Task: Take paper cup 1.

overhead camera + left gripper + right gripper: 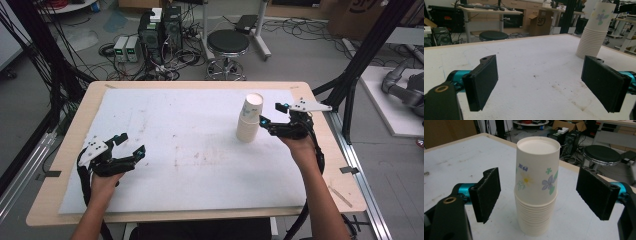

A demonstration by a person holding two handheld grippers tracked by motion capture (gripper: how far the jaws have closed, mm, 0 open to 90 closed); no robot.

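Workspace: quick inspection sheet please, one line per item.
Surface: white mat on a wooden table, faint stains mid-mat.
Job's things: stack of paper cups, upside down, upright, flower print on the top cup.
Clutter: nothing seen on the mat.
Grippers: right gripper open, jaws either side of the stack, not touching; left gripper open, holding nothing, apart from the stack.
Cables: black cable trails along the right forearm.
Surroundings: stool, computer towers, floor wiring.

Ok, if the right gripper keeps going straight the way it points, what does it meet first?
The stack of paper cups. It stands upside down on the white mat, centred ahead of the open right gripper, both pads apart from it. How near is hard to judge.
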